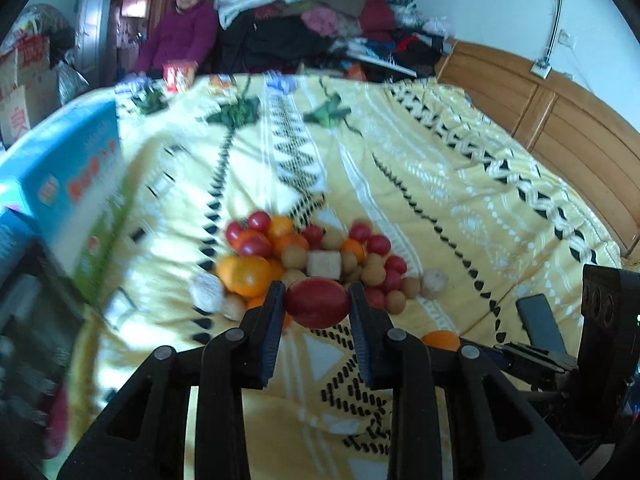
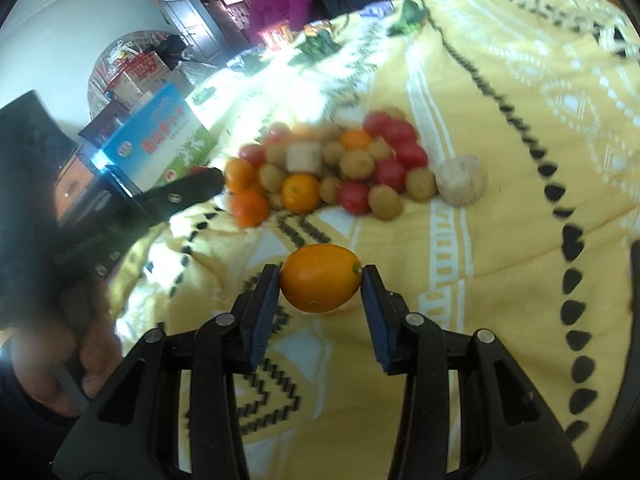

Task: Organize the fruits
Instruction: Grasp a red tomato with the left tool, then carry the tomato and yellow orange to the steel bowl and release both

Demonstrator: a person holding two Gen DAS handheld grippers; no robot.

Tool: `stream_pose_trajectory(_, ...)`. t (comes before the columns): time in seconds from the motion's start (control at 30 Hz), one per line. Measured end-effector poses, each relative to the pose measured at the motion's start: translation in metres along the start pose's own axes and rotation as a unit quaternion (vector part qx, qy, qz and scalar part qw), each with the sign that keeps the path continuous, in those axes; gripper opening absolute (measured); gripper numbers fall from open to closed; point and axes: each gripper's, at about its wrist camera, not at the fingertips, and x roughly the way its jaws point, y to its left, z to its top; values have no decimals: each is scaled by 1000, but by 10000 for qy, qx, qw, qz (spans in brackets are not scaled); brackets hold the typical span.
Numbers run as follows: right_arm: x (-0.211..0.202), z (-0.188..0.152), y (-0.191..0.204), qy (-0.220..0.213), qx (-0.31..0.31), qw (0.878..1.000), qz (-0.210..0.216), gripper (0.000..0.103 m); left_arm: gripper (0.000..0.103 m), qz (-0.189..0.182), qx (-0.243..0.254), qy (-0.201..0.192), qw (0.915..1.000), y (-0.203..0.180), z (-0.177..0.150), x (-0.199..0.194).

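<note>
A mixed pile of fruit (image 1: 316, 256) lies on a yellow patterned blanket (image 1: 420, 184): red tomatoes, oranges, small tan round fruits and pale cut chunks. My left gripper (image 1: 317, 302) is shut on a red tomato (image 1: 317, 302), held just in front of the pile. My right gripper (image 2: 320, 284) is shut on a small oval orange fruit (image 2: 320, 284), held above the blanket, nearer than the pile (image 2: 340, 168). That orange fruit also shows in the left wrist view (image 1: 440, 340), and the left gripper shows at the left of the right wrist view (image 2: 180, 196).
A blue and white carton (image 1: 76, 184) stands at the blanket's left edge. A person in a purple coat (image 1: 180, 32) sits beyond the far edge, beside piled clothes (image 1: 320, 12). A wooden headboard (image 1: 560, 120) runs along the right. A dark phone (image 1: 540, 324) lies at right.
</note>
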Motion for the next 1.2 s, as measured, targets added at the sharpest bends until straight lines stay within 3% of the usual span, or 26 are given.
stream_pose_trajectory(0.2,-25,27,62,-320,-556,9977,234,43,32,586,-374,-535,9961,59,10,-83)
stream_pose_trajectory(0.33,-28,41,121,-398,-1000,9926,559,43,32,1175,-890,-854,9854,121,6,-142)
stream_pose_trajectory(0.53,-15,52,230,-301,-1717,9766,1257,43,32,2048,-1639,-1257,9568,217,-14,-228)
stream_pose_trajectory(0.73,13,52,342,21,-2352,9521,1957,43,32,2822,-2378,-1336,9198,312,-52,-289)
stream_pose_trajectory(0.83,33,41,390,307,-2576,9400,2214,43,32,3061,-2734,-1185,9042,348,-79,-302)
stream_pose_trajectory(0.9,50,29,420,520,-2699,9329,2328,43,32,3125,-2885,-1046,8990,363,-96,-304)
stream_pose_trajectory(1.03,85,-2,465,1011,-2935,9195,2413,43,32,3167,-3064,-877,8934,378,-122,-304)
stream_pose_trajectory(1.2,111,-28,486,1391,-3167,9108,2254,43,32,3129,-3200,-691,8916,395,-143,-302)
